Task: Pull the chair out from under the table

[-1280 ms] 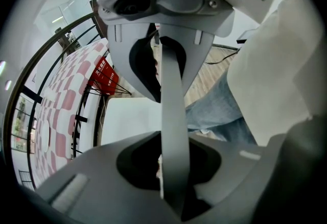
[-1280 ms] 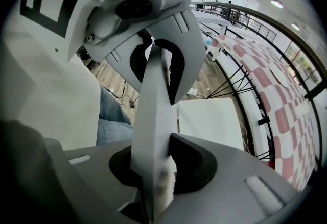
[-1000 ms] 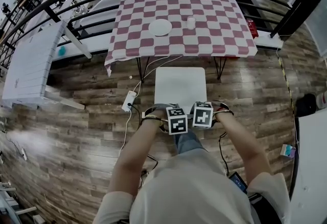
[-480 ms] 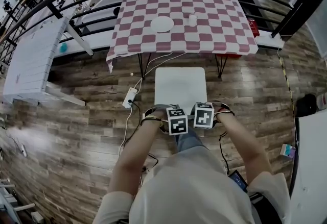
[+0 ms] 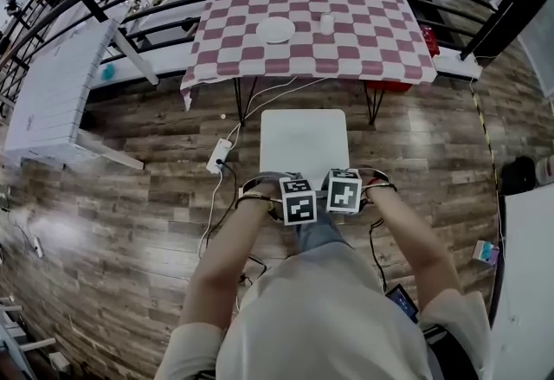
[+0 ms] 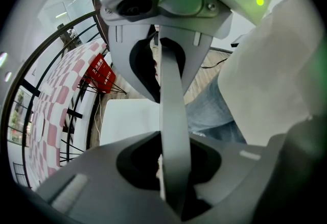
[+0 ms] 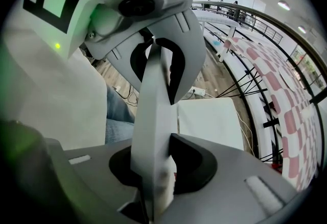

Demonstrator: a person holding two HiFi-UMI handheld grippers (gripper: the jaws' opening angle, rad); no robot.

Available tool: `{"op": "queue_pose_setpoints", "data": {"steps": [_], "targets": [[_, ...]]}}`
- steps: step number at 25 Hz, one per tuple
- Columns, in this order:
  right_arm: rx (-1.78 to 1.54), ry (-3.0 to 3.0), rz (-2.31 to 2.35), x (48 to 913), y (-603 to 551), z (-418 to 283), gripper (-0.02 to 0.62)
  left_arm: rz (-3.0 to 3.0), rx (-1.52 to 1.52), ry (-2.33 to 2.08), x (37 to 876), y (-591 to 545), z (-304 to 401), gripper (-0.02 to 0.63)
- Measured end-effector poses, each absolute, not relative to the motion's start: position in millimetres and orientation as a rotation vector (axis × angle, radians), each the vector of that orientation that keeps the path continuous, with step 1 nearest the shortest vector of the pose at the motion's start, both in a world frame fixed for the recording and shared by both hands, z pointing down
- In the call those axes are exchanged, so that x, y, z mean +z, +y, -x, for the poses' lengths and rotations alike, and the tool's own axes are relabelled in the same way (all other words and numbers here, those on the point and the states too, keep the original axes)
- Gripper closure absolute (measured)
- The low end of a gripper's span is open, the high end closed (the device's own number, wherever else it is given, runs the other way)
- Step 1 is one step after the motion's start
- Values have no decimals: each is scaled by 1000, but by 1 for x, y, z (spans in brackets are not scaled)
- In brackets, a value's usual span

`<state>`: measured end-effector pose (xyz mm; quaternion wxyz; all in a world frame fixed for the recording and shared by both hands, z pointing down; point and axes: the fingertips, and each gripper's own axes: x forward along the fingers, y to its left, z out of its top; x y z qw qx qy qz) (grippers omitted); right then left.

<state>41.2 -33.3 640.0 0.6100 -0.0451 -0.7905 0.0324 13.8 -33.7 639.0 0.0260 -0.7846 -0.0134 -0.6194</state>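
Observation:
The white chair (image 5: 303, 140) stands on the wood floor in front of the table (image 5: 234, 58) with the red-and-white checked cloth, a strip of floor between them. Both grippers are clamped side by side on the top edge of its backrest at the near end of the seat. My left gripper (image 5: 290, 190) is shut on that edge, which shows as a pale strip (image 6: 173, 116) running between the jaws. My right gripper (image 5: 344, 185) is shut on the same strip (image 7: 153, 110). The seat (image 6: 127, 121) (image 7: 209, 121) shows beyond the jaws.
A plate (image 5: 275, 29) and a cup (image 5: 326, 23) sit on the table; a red box (image 5: 381, 86) lies under it. A power strip (image 5: 218, 164) with cables lies left of the chair. A white bench (image 5: 52, 101) stands left, a black railing (image 5: 511, 15) behind.
The chair and both grippers have come back toward me together. The gap between the table's front edge and the seat has widened.

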Motion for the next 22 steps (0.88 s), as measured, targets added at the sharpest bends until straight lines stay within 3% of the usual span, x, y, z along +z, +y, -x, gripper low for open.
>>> {"op": "queue_pose_setpoints", "data": {"steps": [22], "targets": [[84,-1819,97,641,9,-41,512,2442,-1895,-14,639,8,-14,528]]}}
